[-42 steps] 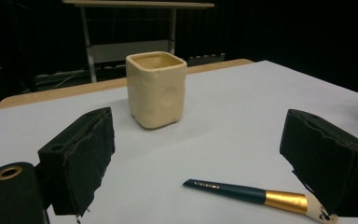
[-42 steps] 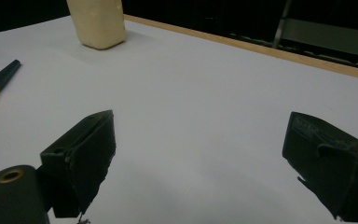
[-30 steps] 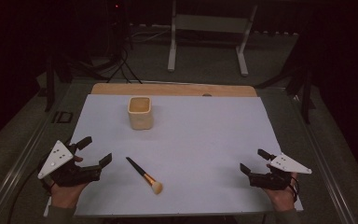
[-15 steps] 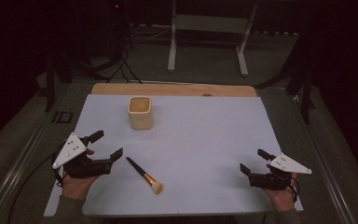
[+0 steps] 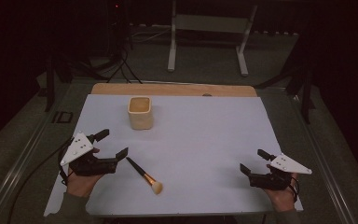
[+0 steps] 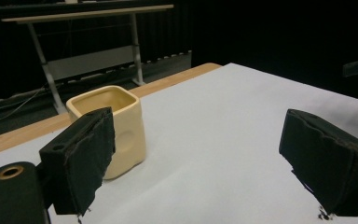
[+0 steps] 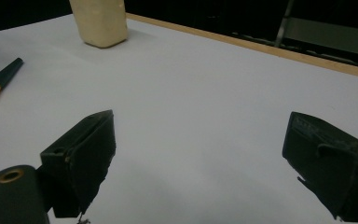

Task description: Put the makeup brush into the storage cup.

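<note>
Starting at the left edge from my remote seat, I see my left gripper (image 5: 111, 145) held low over the near-left part of the white sheet (image 5: 205, 140), its grey three-cornered plate up and a hand (image 5: 81, 182) behind it; its jaws stand wide apart with nothing between them. In the left gripper view those two black jaws frame bare sheet, and the cream cup (image 6: 114, 128) sits just past the jaw at the left of that view — upright, open mouth up, squarish with rounded corners. From the high view the cup (image 5: 140, 113) stands on the far-left part of the sheet, near the wooden edge (image 5: 172, 89) of the table, well apart from both grippers. Just right of my left gripper lies a makeup brush (image 5: 144, 176), flat on the sheet and angled, its dark handle end close to the nearer jaw and its pale bristle head pointing toward the near edge; I cannot tell whether handle and jaw touch. The middle of the sheet is bare. At the near-right corner my right gripper (image 5: 256, 161) rests low with a hand (image 5: 282, 196) behind it — jaws also spread wide, holding nothing. In the right gripper view the brush's handle (image 7: 0, 81) shows at the left edge and the cup's base (image 7: 100, 23) at the top left, both well away from the jaws.
</note>
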`<state>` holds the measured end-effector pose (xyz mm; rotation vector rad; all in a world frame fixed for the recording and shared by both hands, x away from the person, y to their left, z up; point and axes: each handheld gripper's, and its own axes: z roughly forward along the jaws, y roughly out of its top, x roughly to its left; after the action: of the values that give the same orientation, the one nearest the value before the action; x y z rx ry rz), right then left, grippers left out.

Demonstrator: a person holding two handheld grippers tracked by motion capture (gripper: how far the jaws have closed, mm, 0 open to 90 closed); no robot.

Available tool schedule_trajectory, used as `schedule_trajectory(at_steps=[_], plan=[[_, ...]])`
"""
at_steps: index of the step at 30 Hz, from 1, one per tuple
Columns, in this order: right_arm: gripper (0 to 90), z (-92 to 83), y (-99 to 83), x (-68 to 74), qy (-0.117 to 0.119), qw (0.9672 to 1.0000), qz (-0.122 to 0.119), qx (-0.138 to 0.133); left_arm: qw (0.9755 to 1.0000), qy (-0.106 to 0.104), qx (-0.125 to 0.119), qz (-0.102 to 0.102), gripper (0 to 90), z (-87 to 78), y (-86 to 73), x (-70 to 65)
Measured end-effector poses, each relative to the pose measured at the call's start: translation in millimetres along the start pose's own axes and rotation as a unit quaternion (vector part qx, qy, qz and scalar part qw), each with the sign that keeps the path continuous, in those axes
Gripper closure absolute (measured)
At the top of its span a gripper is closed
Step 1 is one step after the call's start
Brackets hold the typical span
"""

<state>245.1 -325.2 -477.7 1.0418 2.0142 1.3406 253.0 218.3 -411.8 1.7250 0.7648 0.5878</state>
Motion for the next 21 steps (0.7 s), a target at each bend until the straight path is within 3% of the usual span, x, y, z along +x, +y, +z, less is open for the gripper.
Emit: schedule_trajectory(at_steps=[21], plan=[[9.4, -1.1, 0.1, -0.6, 0.000, 1.0000, 0.000, -0.001, 0.9985, -0.024, 0.036, 0.033, 13.4, 9.2, 11.8, -5.6]])
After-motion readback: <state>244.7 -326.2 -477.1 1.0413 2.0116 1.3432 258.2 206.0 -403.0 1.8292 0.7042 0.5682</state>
